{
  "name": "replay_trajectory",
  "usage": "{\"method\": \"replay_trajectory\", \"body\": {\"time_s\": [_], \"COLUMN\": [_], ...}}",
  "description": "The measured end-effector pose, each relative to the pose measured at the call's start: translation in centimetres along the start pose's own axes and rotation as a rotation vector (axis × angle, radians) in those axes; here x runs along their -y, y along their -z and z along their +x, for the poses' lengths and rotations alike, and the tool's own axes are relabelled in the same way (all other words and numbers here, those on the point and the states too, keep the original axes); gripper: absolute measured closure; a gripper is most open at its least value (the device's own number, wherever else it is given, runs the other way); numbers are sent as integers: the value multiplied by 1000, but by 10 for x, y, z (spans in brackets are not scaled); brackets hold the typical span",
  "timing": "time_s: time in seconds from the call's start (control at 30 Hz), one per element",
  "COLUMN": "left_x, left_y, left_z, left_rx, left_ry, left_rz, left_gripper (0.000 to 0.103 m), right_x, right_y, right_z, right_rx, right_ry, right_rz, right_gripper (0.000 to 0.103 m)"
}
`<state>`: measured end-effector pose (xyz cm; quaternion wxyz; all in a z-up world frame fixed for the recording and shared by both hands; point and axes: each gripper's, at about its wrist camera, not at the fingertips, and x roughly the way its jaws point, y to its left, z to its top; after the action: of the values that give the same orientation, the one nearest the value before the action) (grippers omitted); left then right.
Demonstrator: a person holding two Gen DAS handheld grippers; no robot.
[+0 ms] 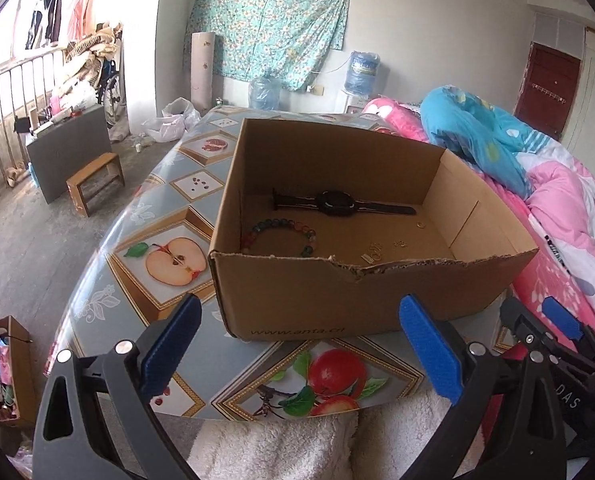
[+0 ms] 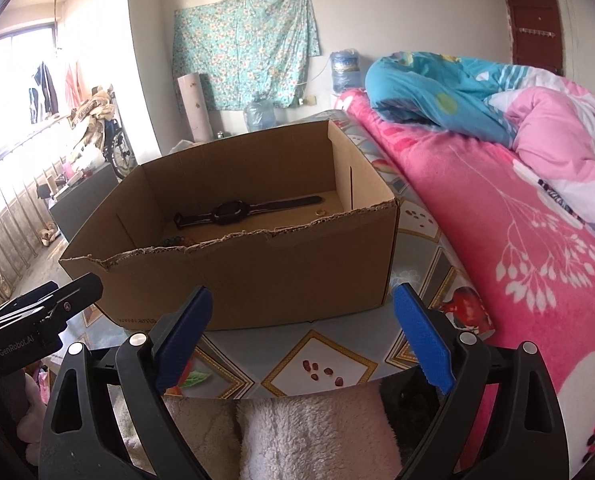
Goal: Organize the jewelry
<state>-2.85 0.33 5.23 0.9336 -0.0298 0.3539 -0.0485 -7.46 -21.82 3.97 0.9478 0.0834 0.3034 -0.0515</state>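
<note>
The left tool (image 1: pixel 301 344) is wide open and holds nothing. The right tool (image 2: pixel 303 338) is wide open and empty too. Both hang over the near edge of the desk (image 1: pixel 169 208) with the fruit-picture cover, just in front of the brown cardboard box (image 1: pixel 337 300).

The jewelry lies on the box floor: a black wristwatch (image 1: pixel 337 202) near the far wall, a round bracelet of coloured beads (image 1: pixel 281 236) by the near left corner, and tiny gold pieces (image 1: pixel 373 252) by the torn near wall.

The tiny gold pieces could likely slip from the big blue pads. A tool reaching in might bump the tall box wall and push the box. The two tools are close and could knock together. The box top is open, so coming from above gives the most room. The pink bed quilt (image 2: pixel 497 220) crowds the desk's right edge.
</note>
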Motion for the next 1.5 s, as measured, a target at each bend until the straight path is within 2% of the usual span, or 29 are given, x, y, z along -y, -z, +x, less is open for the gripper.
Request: {"method": "replay_trajectory", "body": {"time_s": [0.13,0.2,0.47,0.6,0.67,0.8,1.1,1.2,1.5], "left_x": [11,14,10,19,21,20,13,14,16], "left_y": [2,3,1,2,3,4,-2,-4,-9], "left_z": [-5,-6,0,4,5,14,20,27,30], "left_rx": [57,65,25,-2,-15,-68,-110,-158,-187], "left_ry": [-74,-86,-51,-109,-103,-91,-59,-43,-28], "left_rz": [100,130,102,191,217,206,138,116,62], "left_gripper": [6,6,6,6,6,6,6,6,6], "right_x": [3,3,-2,-6,-8,-10,-3,0,5], "right_y": [-2,-2,-5,-10,-12,-15,-17,-16,-13], "right_z": [6,8,14,16,17,18,17,19,20], "right_rx": [-28,-35,-52,-52,-50,-50,-56,-63,-97], "right_ry": [9,13,6,-5,-13,-27,-23,-23,-47], "right_rz": [3,-6,-8,-6,-11,-6,8,18,26], "right_gripper": [15,15,15,15,15,15,15,15,15]}}
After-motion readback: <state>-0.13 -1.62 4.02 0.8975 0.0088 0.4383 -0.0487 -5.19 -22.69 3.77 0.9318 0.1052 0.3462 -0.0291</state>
